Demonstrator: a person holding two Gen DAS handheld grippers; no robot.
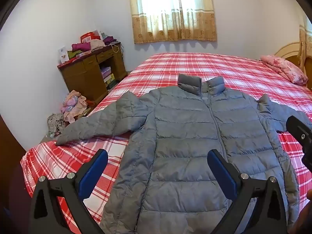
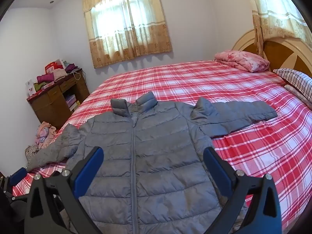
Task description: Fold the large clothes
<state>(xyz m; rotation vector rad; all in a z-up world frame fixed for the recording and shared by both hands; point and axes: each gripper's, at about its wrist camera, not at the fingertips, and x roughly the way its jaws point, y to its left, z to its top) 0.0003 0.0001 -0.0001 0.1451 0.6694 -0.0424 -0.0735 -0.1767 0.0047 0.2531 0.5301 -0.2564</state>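
Note:
A grey quilted puffer jacket lies flat and face up on the red plaid bed, zipped, collar toward the far side, both sleeves spread out. It also shows in the right wrist view. My left gripper is open and empty, held above the jacket's lower left part. My right gripper is open and empty, held above the jacket's lower front. The right gripper's body shows at the right edge of the left wrist view. The left gripper's blue pad shows at the lower left of the right wrist view.
A folded pink quilt and a striped pillow lie by the wooden headboard. A brown desk piled with clothes stands left of the bed, with a heap of clothes on the floor. A curtained window is on the far wall.

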